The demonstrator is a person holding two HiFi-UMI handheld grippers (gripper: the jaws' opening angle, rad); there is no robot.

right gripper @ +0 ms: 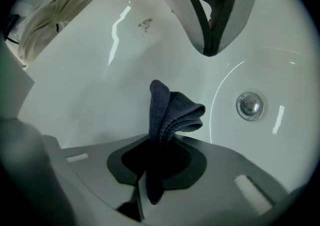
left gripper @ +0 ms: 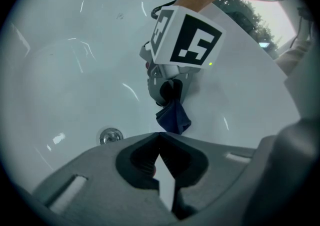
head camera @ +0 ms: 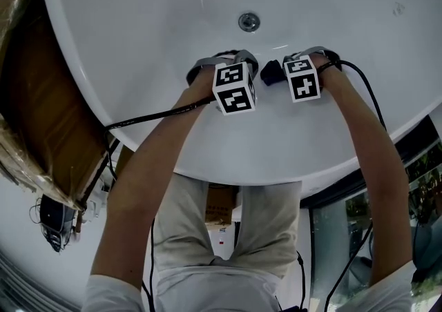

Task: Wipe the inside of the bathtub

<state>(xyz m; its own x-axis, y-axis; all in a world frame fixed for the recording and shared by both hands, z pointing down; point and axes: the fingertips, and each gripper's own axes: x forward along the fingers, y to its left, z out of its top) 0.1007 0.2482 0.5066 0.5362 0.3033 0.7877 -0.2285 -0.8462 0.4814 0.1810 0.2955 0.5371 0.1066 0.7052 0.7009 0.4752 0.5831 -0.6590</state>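
Note:
The white bathtub (head camera: 138,21) fills the head view, its chrome drain (head camera: 248,22) just beyond both grippers. My right gripper (right gripper: 155,142) is shut on a folded dark blue cloth (right gripper: 172,112), which stands up out of the jaws above the tub floor. In the head view the cloth (head camera: 271,72) shows as a dark lump between the two marker cubes. My left gripper (left gripper: 159,137) is shut with its tips touching and nothing between them. It hangs close beside the right gripper (left gripper: 170,90), over the tub floor near the drain (left gripper: 111,135).
The tub's rim (head camera: 228,172) curves in front of the person's legs. Brown cardboard (head camera: 34,117) and cables lie at the left outside the tub. A dark-framed glass panel (head camera: 359,214) stands at the lower right. Plastic-wrapped material (right gripper: 55,10) lies beyond the far rim.

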